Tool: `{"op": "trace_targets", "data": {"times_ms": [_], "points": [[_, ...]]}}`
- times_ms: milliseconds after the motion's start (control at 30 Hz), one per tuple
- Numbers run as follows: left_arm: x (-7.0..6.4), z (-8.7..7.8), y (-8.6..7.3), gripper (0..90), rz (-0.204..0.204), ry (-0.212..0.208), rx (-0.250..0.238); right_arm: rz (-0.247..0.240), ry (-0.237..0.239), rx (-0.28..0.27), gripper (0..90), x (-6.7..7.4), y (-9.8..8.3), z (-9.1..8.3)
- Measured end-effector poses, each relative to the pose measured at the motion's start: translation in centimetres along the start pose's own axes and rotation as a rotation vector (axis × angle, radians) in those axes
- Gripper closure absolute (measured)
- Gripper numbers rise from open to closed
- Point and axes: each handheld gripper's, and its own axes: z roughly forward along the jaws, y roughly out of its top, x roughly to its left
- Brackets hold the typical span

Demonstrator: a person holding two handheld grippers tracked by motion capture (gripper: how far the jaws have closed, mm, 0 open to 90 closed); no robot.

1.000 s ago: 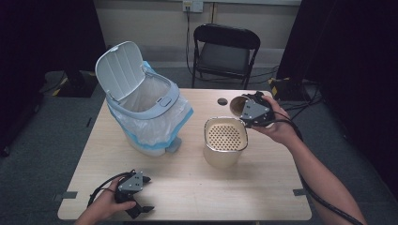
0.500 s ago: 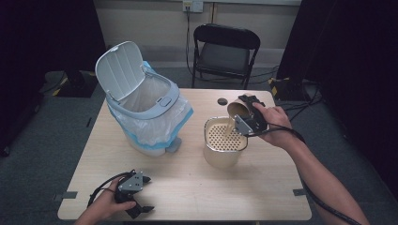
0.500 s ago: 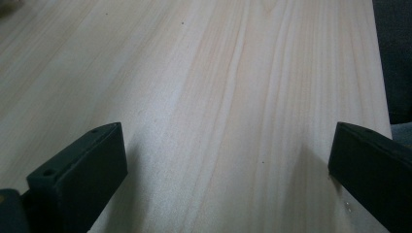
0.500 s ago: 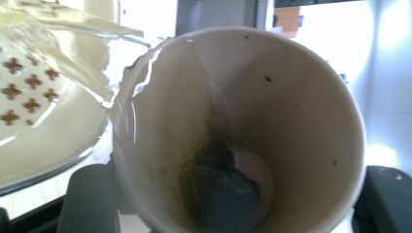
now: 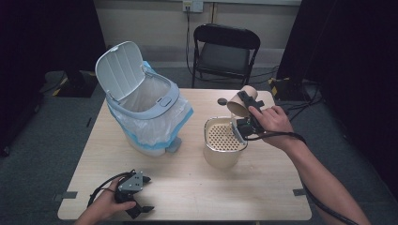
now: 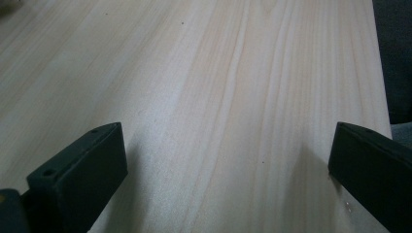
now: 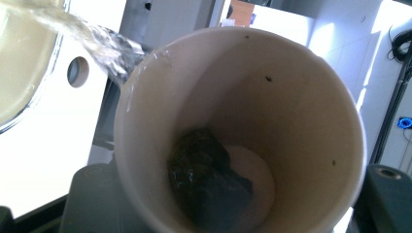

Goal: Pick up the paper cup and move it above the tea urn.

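Note:
My right gripper (image 5: 241,113) is shut on a tan paper cup (image 5: 234,105), tipped over the beige container (image 5: 224,157) with a perforated strainer insert at the table's right middle. Its jaws have just been closing tighter on the cup. In the right gripper view the cup (image 7: 272,97) faces me with a dark wet clump (image 7: 204,179) at its bottom, and clear liquid (image 7: 97,43) runs off its rim. My left gripper (image 5: 148,194) rests on the table near the front left edge, jaws wide apart over bare wood (image 6: 228,97).
A white pedal bin (image 5: 145,117) with raised lid and plastic liner stands at the table's back left. A small dark round lid (image 5: 222,101) lies behind the container. A black folding chair (image 5: 225,51) stands beyond the wooden table (image 5: 197,187).
The right hand has carried the cup leftward from the table's right side to above the strainer container and tipped it over. The left gripper has stayed put.

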Motion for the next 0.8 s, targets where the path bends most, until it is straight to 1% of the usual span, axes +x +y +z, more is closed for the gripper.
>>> {"op": "trace_targets", "data": {"times_ms": [33, 67, 100, 133, 167, 200, 233, 267, 300, 333, 367, 433, 467, 500, 567, 633, 667, 733, 800], "points": [[0.0, 0.0, 0.0, 0.0, 0.0, 0.0, 0.0, -0.05, -0.041, 0.005, 32.1, 0.1, 0.2, -0.1], [0.0, 0.0, 0.0, 0.0, 0.0, 0.0, -0.002, -0.078, -0.051, 0.015, 32.2, 0.2, 0.3, -0.1], [0.0, 0.0, 0.0, 0.0, 0.001, 0.0, 0.0, -0.074, -0.05, 0.004, 32.1, 0.2, 0.5, -0.2], [0.0, 0.0, 0.0, 0.0, 0.001, 0.0, 0.0, -0.116, -0.089, -0.002, 32.1, 0.2, 0.6, -0.3], [0.0, 0.0, 0.0, 0.0, 0.001, 0.0, 0.0, -0.145, -0.095, 0.008, 32.1, 0.3, 0.8, -0.4], [0.0, 0.0, 0.0, 0.0, 0.0, 0.0, 0.0, -0.142, -0.097, 0.0, 32.1, 0.4, 0.9, -0.5], [0.0, 0.0, 0.0, 0.0, 0.0, 0.0, 0.0, -0.181, -0.124, -0.003, 32.0, 0.5, 1.1, -0.5], [0.0, 0.0, 0.0, 0.0, -0.001, 0.0, -0.003, -0.203, -0.129, 0.002, 32.0, 0.6, 1.2, -0.5], [0.0, 0.0, 0.0, 0.0, 0.001, 0.0, 0.001, -0.199, -0.126, 0.0, 32.0, 0.7, 1.2, -0.5], [0.0, 0.0, 0.0, 0.0, 0.001, 0.0, -0.001, -0.218, -0.14, 0.002, 32.0, 0.7, 1.3, -0.5], [0.0, 0.0, 0.0, 0.0, 0.0, 0.0, 0.0, -0.234, -0.142, 0.009, 32.0, 0.8, 1.3, -0.5], [0.0, 0.0, 0.0, 0.0, 0.001, 0.0, -0.003, -0.243, -0.163, 0.019, 32.0, 0.9, 1.2, -0.5], [0.0, 0.0, 0.0, 0.0, 0.001, 0.0, -0.001, -0.241, -0.163, 0.02, 32.0, 0.9, 1.1, -0.5], [0.0, 0.0, 0.0, 0.0, 0.001, 0.0, -0.003, -0.224, -0.158, 0.015, 32.0, 0.9, 1.1, -0.6], [0.0, 0.0, 0.0, 0.0, 0.001, 0.0, 0.0, -0.223, -0.16, 0.017, 32.0, 0.8, 1.0, -0.6], [0.0, 0.0, 0.0, 0.0, 0.001, 0.0, 0.001, -0.195, -0.161, 0.021, 31.9, 0.7, 0.9, -0.7], [0.0, 0.0, 0.0, 0.0, 0.002, -0.001, -0.004, -0.195, -0.161, 0.022, 31.9, 0.7, 0.9, -0.7], [0.0, 0.0, 0.0, 0.0, 0.001, 0.0, 0.001, -0.198, -0.163, 0.022, 31.8, 0.7, 0.9, -0.7], [0.0, 0.0, 0.0, 0.0, 0.0, 0.0, 0.0, -0.217, -0.162, 0.015, 31.8, 0.7, 1.0, -0.7]]}}
